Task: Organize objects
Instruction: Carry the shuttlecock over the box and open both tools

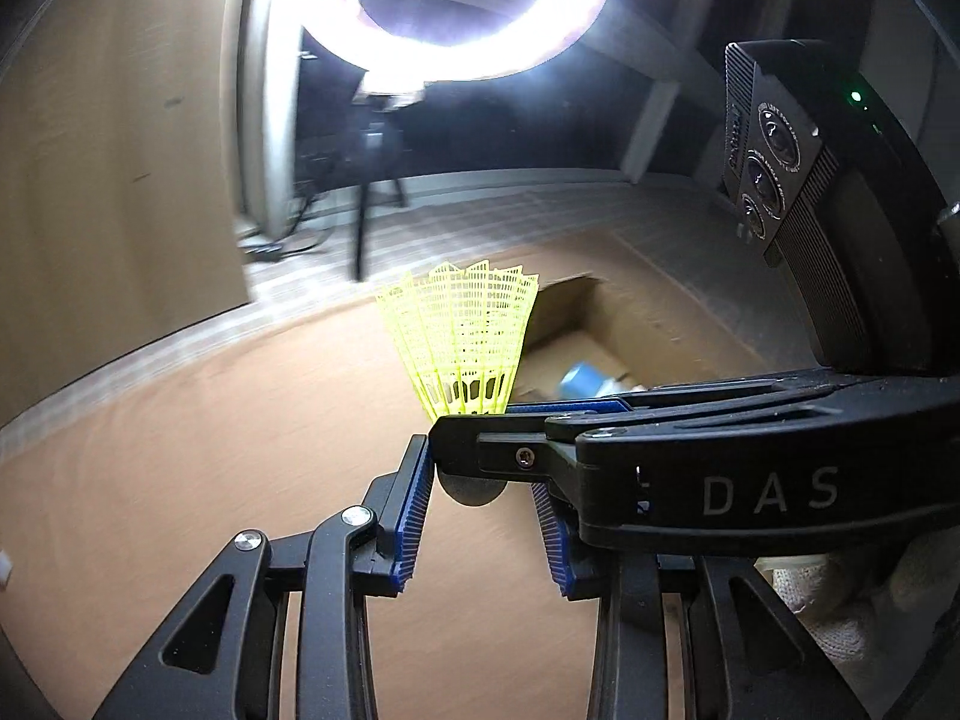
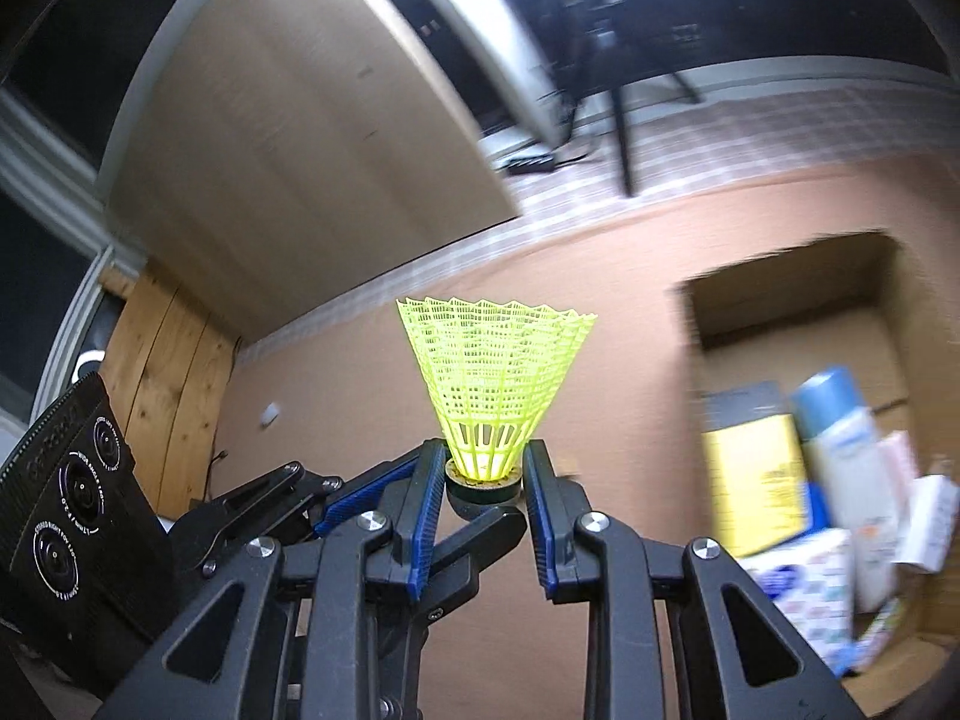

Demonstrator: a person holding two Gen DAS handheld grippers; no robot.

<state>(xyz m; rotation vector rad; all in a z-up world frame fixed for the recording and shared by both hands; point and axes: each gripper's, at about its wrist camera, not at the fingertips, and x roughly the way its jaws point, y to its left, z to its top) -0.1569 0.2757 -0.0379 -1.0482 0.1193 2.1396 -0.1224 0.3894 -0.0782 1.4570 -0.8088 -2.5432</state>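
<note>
A neon-yellow plastic shuttlecock (image 2: pixel 495 378) stands skirt-up above the brown table. My right gripper (image 2: pixel 485 480) is shut on its dark cork base, one blue pad on each side. In the left wrist view the right gripper's black fingers (image 1: pixel 480 441) cross from the right over the cork (image 1: pixel 474 489), with the shuttlecock (image 1: pixel 465 339) rising above them. My left gripper (image 1: pixel 480 513) stands around the same cork from below. Its left pad lies against the cork and a gap shows at the other pad. Its fingers (image 2: pixel 480 531) reach in from the left under the cork.
An open cardboard box (image 2: pixel 780 324) lies on the table (image 2: pixel 360 396) to the right, holding a yellow packet (image 2: pixel 756 480), a blue-capped bottle (image 2: pixel 840 438) and several cartons. The same box (image 1: pixel 606 324) sits beyond the shuttlecock. A tripod (image 1: pixel 366 204) and a bright ring light stand past the table edge.
</note>
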